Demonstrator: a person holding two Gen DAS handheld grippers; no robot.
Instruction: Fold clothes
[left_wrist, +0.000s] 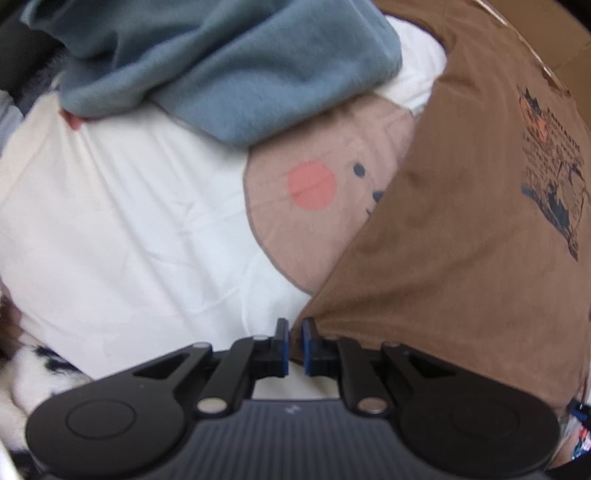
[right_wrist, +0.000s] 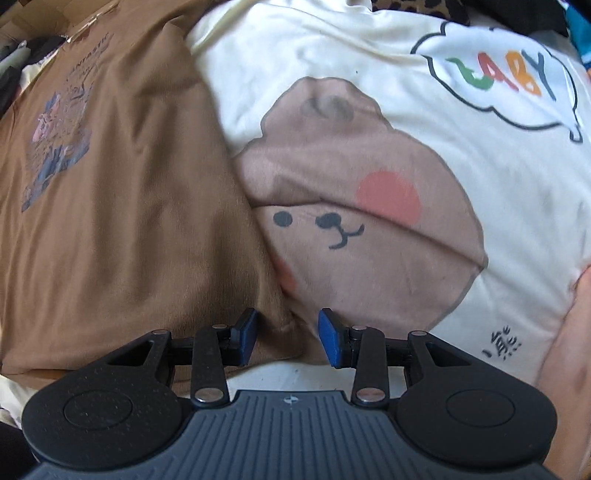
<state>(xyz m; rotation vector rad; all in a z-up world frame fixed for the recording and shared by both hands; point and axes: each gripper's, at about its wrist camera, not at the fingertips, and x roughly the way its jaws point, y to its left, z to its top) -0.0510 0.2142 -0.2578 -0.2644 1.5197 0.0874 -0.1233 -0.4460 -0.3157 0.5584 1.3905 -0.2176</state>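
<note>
Brown t-shirt (left_wrist: 461, 221) fabric sits right at the left gripper (left_wrist: 294, 343): its blue-padded fingers (left_wrist: 283, 345) are nearly together, with only a thin slit between them, and the shirt's corner edge meets that slit. Fabric looks pinched, though the exact contact is hard to see. Gripper points down at the bed.

Right gripper (right_wrist: 287, 338) has its fingers (right_wrist: 248, 336) at a middling gap, not pressing on anything. A bunched fold of the brown t-shirt (right_wrist: 110, 229) lies in the gap between them, with the pads beside it rather than on it.

Just past the fingers, the shirt spreads flat over a white bedsheet (left_wrist: 122, 221), with wrinkles running along its near edge. Sheet carries a tan cartoon bear face (right_wrist: 354, 240) with pink cheeks; the shirt's edge overlaps one side of the bear in both views.

Further out, a dark graphic print (left_wrist: 550, 177) shows on the shirt's chest. A grey-blue fleece garment (left_wrist: 221, 66) lies heaped on the sheet beyond the bear in the left view. In the right view a speech bubble with coloured letters (right_wrist: 506, 77) is printed on the sheet, far side. Cardboard box (left_wrist: 546, 33) edge shows behind the shirt. A bare forearm (right_wrist: 565, 350) is at the right margin.
</note>
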